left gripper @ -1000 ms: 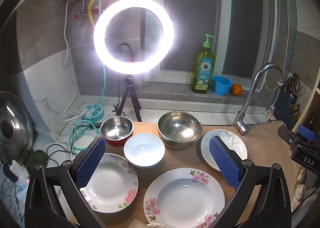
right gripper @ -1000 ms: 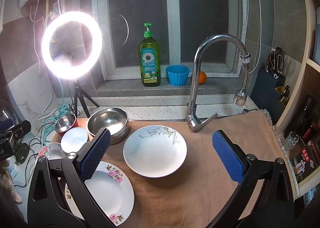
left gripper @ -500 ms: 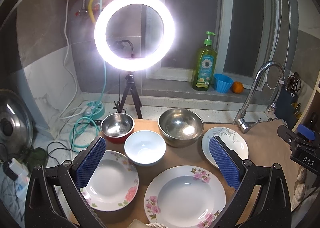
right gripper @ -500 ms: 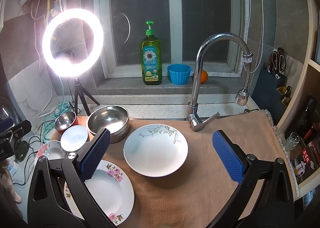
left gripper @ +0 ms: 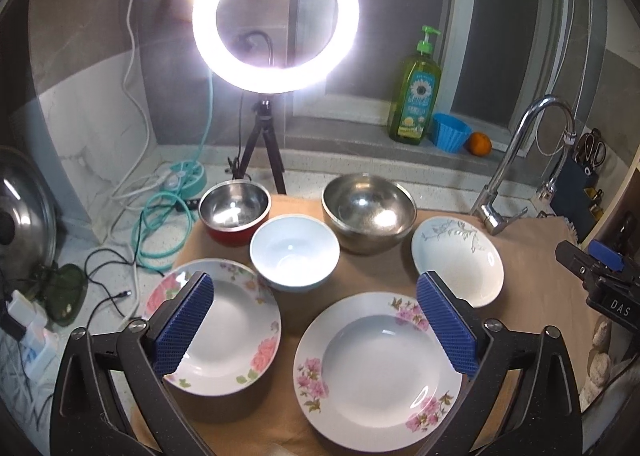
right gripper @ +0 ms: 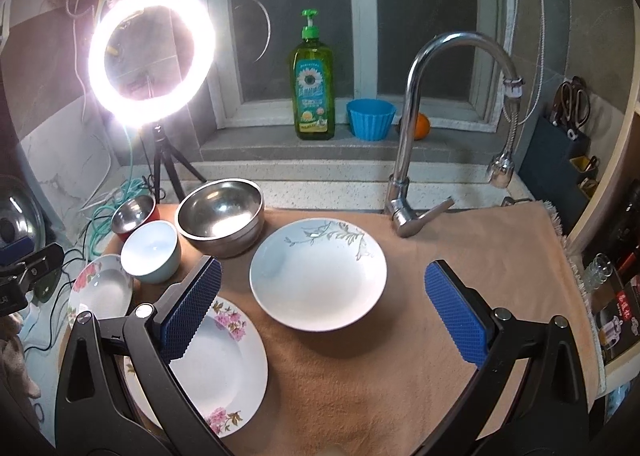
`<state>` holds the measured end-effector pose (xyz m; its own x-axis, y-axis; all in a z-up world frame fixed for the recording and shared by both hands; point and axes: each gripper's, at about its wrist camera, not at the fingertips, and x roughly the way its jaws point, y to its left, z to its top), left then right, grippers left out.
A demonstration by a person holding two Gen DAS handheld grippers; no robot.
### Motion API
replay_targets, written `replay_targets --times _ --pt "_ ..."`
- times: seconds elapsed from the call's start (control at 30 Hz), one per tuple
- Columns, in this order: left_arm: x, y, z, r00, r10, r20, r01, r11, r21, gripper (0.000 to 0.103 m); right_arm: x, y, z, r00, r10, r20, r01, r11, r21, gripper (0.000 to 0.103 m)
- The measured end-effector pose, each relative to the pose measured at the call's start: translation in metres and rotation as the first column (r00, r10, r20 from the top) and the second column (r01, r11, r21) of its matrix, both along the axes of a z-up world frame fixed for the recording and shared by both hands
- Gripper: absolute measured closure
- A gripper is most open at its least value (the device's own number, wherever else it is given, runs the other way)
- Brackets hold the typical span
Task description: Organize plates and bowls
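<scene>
the left tongs (left gripper: 316, 320) are spread wide and hold nothing, hanging above the dishes on the counter (left gripper: 372, 276), which has a tan cloth on it. in the left view, a big flower plate (left gripper: 380, 368) sits at about 5 o'clock, under the right blue pad. a second flower plate (left gripper: 224, 328) lies at 7 o'clock, partly behind the left blue pad. a white bowl (left gripper: 294, 254) sits in the middle, just past both plates. at 11 o'clock from that bowl is a small steel bowl with a red outside (left gripper: 234, 212), and at 1 o'clock is a big steel bowl (left gripper: 368, 212). a white plate with a grey branch (left gripper: 456, 256) lies at 3 o'clock, near the tap (left gripper: 516, 160). the right tongs (right gripper: 324, 304) are spread wide too, with nothing in them, over the branch plate (right gripper: 318, 274), which sits between the two blue pads. the white bowl and the flower plate at the left may be touching, but it is hard to tell. a bright ring light (left gripper: 276, 16) stands at 12 o'clock, and a green soap bottle (right gripper: 314, 84) is on the window ledge.
</scene>
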<state>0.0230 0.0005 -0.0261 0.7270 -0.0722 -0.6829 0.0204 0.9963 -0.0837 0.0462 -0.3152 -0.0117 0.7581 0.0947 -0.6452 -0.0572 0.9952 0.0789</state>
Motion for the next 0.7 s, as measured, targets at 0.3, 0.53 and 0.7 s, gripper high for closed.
replay_targets --times 0.3,0.53,0.7 --pt "-0.004 0.025 -0.042 0.984 -0.014 -0.177 -0.007 0.993 -0.114 0.032 0.008 -0.005 -0.044 0.984 0.079 -0.157 -0.065 0.994 0.092 0.02" --pt "-0.011 0.034 -0.075 0.953 -0.054 -0.299 -0.02 0.971 -0.238 0.054 0.014 -0.002 -0.09 0.93 0.178 -0.32 -0.117 0.973 0.201 0.046" --pt "-0.016 0.037 -0.098 0.926 -0.063 -0.373 -0.064 0.946 -0.319 0.064 0.019 -0.001 -0.117 0.889 0.218 -0.402 -0.118 0.959 0.259 0.058"
